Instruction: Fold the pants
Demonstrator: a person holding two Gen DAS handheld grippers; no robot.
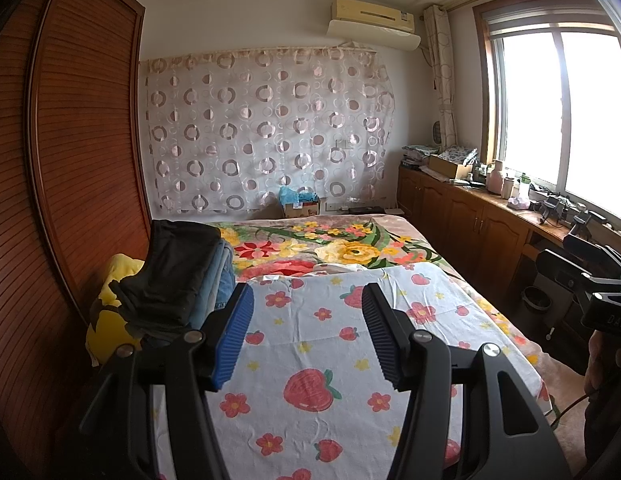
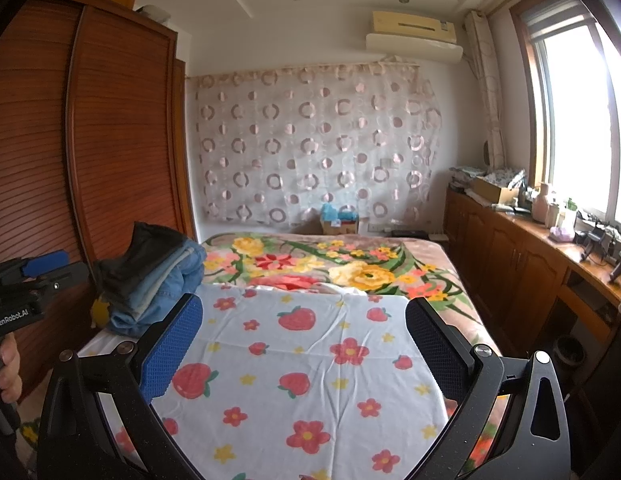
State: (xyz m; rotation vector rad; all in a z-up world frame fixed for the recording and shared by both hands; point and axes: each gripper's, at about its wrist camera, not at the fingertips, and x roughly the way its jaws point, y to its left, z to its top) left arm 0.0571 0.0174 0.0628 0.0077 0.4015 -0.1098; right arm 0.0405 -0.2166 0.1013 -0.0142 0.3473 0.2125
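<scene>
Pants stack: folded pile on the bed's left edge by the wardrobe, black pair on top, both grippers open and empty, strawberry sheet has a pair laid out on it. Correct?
Not quite. The strawberry sheet has no pants laid out on it; both wrist views show it bare. The rest holds: the pants stack sits at the bed's left edge by the wardrobe, black pair on top, and the left gripper and right gripper are open and empty.

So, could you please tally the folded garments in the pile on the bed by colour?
Black: 1
Blue denim, as far as the layers can be told apart: 2
Total: 3, stacked on the strawberry sheet; both grippers open, holding nothing.
</scene>
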